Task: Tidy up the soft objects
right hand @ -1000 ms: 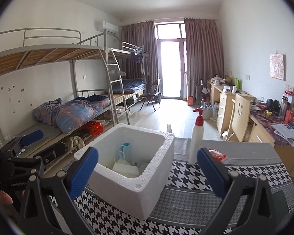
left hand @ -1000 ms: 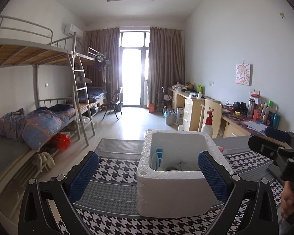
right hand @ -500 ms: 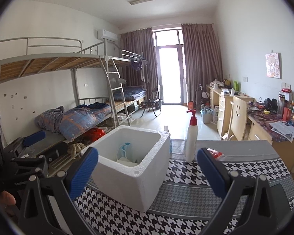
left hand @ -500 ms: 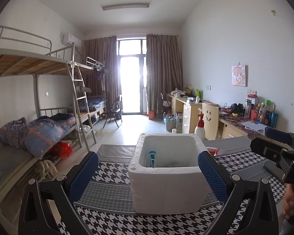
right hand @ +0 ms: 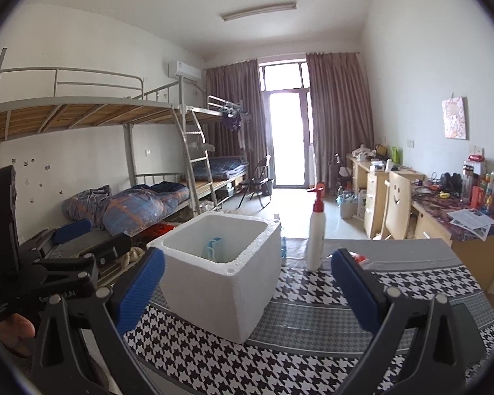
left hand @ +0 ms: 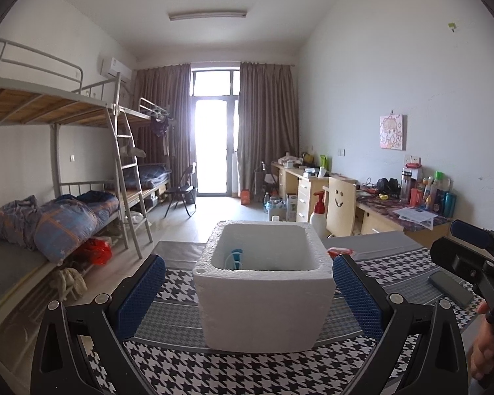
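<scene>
Soft objects sit low inside one white foam box (left hand: 263, 309) on the houndstooth tablecloth (left hand: 214, 375); only a blue-and-white piece (left hand: 235, 258) shows over the rim. Left gripper (left hand: 248, 296) is held level before the box, its two blue pads spread wider than it, gripping nothing. Right gripper (right hand: 247, 291) is likewise wide apart and empty. One pump bottle (right hand: 315, 230) stands behind the box.
</scene>
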`<state>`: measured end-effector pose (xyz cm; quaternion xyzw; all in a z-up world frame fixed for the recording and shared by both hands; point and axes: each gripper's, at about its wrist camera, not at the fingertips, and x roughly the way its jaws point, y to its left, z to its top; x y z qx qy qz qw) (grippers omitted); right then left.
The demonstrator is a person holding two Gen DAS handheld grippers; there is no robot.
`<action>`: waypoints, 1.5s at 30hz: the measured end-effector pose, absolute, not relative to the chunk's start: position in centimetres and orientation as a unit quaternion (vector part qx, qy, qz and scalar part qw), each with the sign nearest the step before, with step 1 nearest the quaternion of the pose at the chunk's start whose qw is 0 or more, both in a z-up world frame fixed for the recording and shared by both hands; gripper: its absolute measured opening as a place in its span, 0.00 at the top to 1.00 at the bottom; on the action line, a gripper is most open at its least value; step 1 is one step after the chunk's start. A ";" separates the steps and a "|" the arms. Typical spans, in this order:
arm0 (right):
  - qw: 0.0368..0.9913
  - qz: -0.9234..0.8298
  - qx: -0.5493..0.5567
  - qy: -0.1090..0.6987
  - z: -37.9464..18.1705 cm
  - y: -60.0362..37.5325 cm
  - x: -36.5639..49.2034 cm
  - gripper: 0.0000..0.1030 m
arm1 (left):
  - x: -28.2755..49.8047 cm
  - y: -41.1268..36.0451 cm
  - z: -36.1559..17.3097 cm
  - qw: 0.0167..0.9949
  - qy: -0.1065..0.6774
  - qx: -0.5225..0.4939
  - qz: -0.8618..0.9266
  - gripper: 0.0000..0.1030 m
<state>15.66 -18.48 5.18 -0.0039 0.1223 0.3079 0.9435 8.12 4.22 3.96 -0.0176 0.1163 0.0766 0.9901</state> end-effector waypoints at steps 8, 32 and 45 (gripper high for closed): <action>0.951 0.289 -0.004 0.105 4.0 -19.5 14.6 0.01 | 7.5 3.7 3.1 0.991 0.109 -0.022 0.076 0.01; 0.961 0.257 -0.007 0.097 0.8 -20.1 12.4 0.01 | 5.4 3.3 1.0 0.993 0.090 -0.022 0.075 0.01; 0.968 0.230 -0.003 0.096 -0.1 -20.4 12.0 0.01 | 5.2 3.3 0.1 0.992 0.089 -0.009 0.086 0.01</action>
